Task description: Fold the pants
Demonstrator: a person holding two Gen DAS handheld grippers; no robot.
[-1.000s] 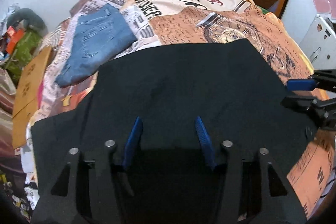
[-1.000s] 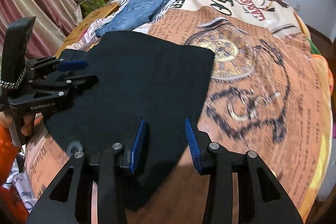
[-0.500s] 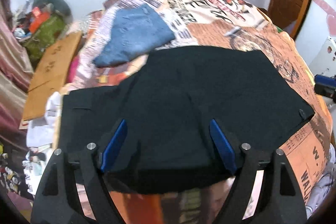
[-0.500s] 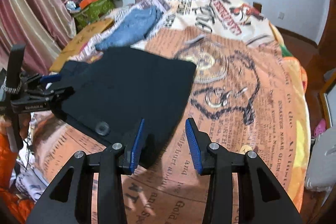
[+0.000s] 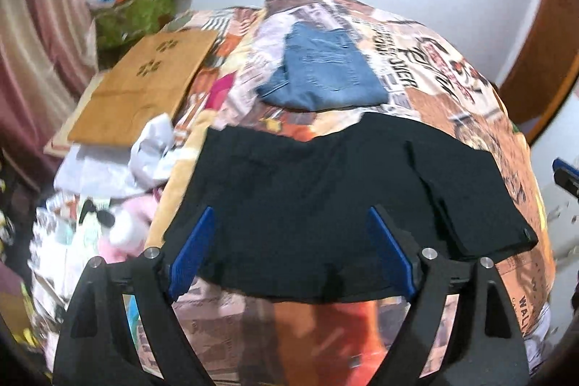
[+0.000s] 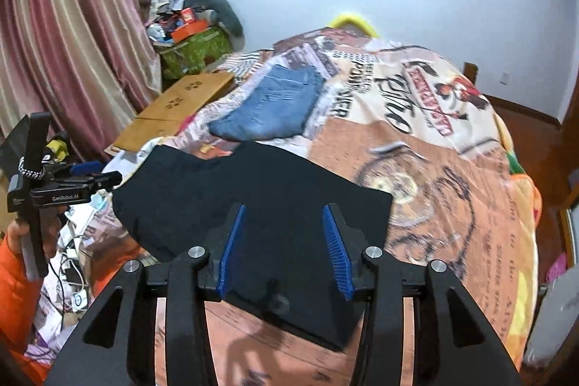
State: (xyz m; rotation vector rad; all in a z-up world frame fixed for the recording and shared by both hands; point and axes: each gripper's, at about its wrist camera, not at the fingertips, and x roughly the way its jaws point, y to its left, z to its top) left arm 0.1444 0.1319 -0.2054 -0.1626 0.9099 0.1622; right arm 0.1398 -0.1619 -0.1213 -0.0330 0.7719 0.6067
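Observation:
The black pants [image 5: 325,190] lie folded flat on the printed bedspread [image 5: 452,89], near the bed's front edge; in the right wrist view they [image 6: 253,205] show a button at the near corner. My left gripper [image 5: 289,255] is open and empty, held above the pants' near edge. My right gripper [image 6: 286,248] is open and empty above the pants' near corner. The left gripper also shows in the right wrist view [image 6: 105,178], off the pants' left edge.
Folded blue jeans [image 5: 322,75] lie farther back on the bed, also in the right wrist view [image 6: 271,107]. A flat cardboard sheet [image 5: 144,89] and loose clutter [image 5: 108,223] sit left of the bed. Curtains [image 6: 72,42] hang on the left.
Both grippers have pulled back and up from the pants, so more of the room shows. The left gripper has opened wider. The pants stay folded on the bed.

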